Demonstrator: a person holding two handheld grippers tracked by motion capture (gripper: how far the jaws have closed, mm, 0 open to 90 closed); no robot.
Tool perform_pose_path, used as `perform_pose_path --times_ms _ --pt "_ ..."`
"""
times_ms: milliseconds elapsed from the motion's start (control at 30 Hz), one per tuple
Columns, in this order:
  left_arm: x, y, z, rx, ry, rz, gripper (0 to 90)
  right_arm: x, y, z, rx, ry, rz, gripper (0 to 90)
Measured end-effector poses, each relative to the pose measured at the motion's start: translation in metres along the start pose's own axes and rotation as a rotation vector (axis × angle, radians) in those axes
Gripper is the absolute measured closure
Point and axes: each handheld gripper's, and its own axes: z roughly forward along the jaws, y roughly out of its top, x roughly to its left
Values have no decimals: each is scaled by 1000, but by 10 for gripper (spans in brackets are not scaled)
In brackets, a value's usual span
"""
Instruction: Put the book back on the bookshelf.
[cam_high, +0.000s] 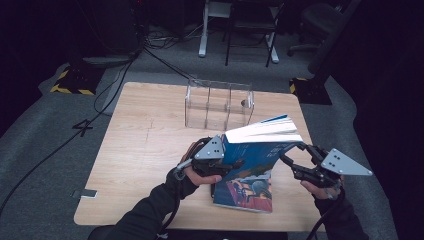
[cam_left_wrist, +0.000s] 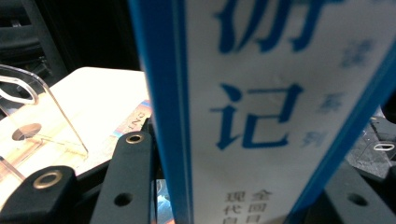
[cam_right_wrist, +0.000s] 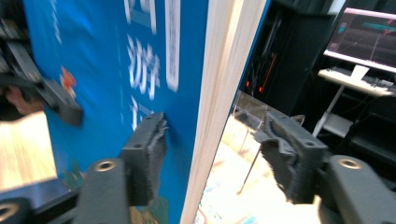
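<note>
Books first — one blue book (cam_high: 260, 145) is up off the tabletop (cam_high: 145, 165), tilted, with its white page edges on top. It hangs between my two hands, near the front right part of the wood. Under it, flat on the tabletop, lies a second book (cam_high: 245, 192) with a bright picture cover.

My left gripper (cam_high: 235, 164) is at the book's spine side. In the left gripper view the white spine with big blue letters stands right between my fingers (cam_left_wrist: 128, 186). They sit close on both sides of it, but I cannot tell if the pads press on it.

My right gripper (cam_high: 289, 156) is at the other side, by the page edges. In the right gripper view my fingers (cam_right_wrist: 147, 154) stand apart around the book — one pad is by the blue cover, the other is off to the side with a gap to the pages. They are open and do not squeeze it.

Behind the book, farther back on the tabletop, stands a clear plastic rack (cam_high: 219, 104) with slots.
</note>
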Motion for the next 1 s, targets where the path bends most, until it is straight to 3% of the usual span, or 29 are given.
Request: perform_pose_path --times_ms 200,333,433,800,1000 --pt "3 3 0 1 -2 1 578 -3 -11 21 32 65 38 360" --pt "5 16 -6 -60 -20 -5 558 0 -12 26 36 73 35 366" --pt "5 26 -8 -77 -19 0 550 2 -12 27 37 77 33 381" --pt "7 57 -14 -88 -8 23 533 6 -10 29 48 75 26 393" --pt "8 67 -14 -46 5 36 544 6 -9 32 51 66 32 386"
